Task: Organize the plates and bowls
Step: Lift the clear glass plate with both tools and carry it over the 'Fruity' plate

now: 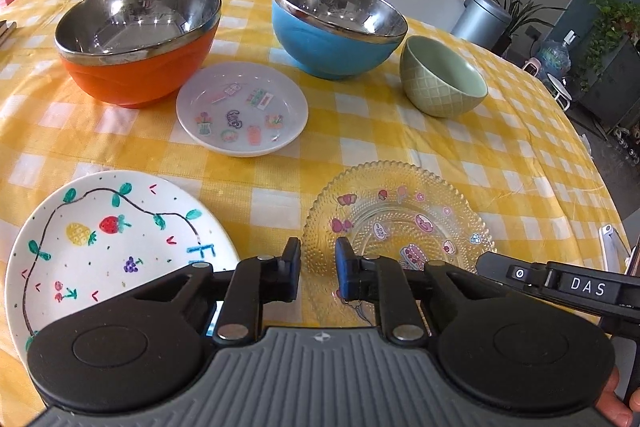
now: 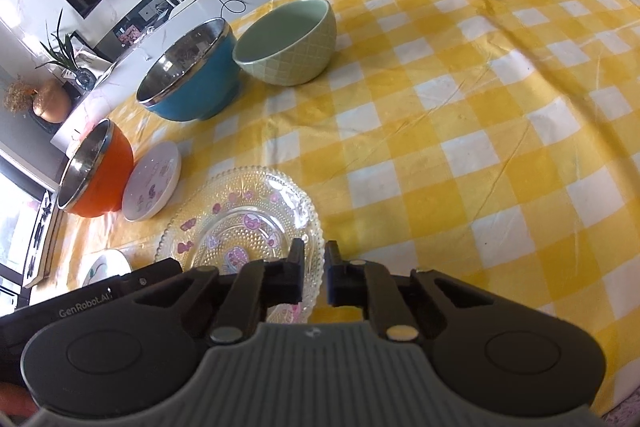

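Right tool (image 2: 313,269) shut beside glass plate (image 2: 244,219)

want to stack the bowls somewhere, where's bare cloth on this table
Widest bare cloth lies right of the green bowl and glass plate, out to the table edge. A narrower strip runs between the glass plate and the blue bowl. It is crowded on the left: orange bowl, small white dish and painted plate sit close together.

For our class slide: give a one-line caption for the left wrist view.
Left gripper over a glass plate, bowls behind on the checked cloth.
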